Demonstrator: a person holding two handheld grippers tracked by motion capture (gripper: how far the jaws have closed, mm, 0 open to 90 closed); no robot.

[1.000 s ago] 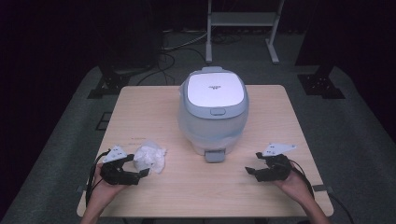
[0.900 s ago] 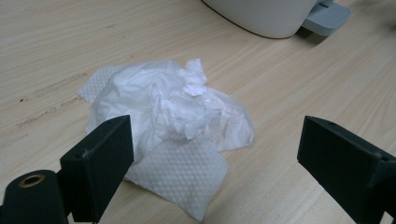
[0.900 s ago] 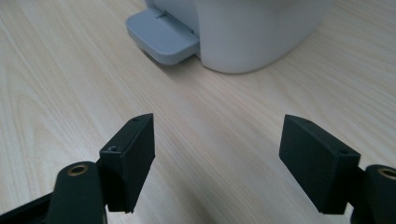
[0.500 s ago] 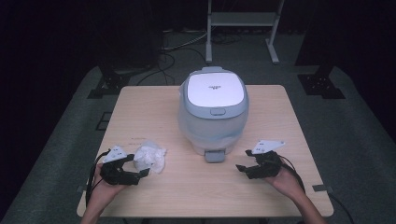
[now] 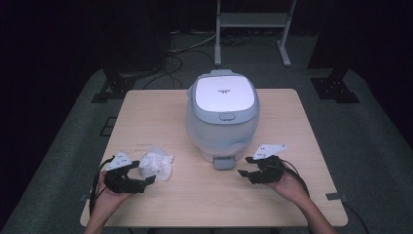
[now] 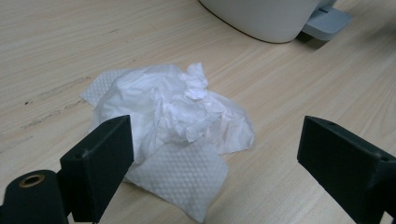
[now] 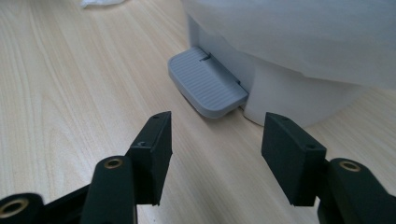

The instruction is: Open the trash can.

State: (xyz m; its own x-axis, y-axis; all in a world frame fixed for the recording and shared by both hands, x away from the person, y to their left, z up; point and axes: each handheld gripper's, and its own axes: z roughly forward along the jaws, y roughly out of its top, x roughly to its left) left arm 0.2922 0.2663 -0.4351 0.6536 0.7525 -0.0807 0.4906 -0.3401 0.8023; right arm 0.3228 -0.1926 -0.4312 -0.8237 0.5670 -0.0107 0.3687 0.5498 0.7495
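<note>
Tongs on the left point(image 5: 146, 176) stand wide apart and empty, levelled at the crumpled white paper tissue point(image 5: 156, 164) lying on the pale wooden surface point(image 5: 160, 112) just ahead of them; judged a staging position for a pickup. Centre: the white and grey pedal bin point(image 5: 222, 114) sits with lid shut, its grey ribbed foot pedal point(image 7: 208, 87) projecting toward the person. Right tongs point(image 5: 247, 166), holding nothing, have just been closing and sit near that pedal, probably to press it and raise the lid.
</note>
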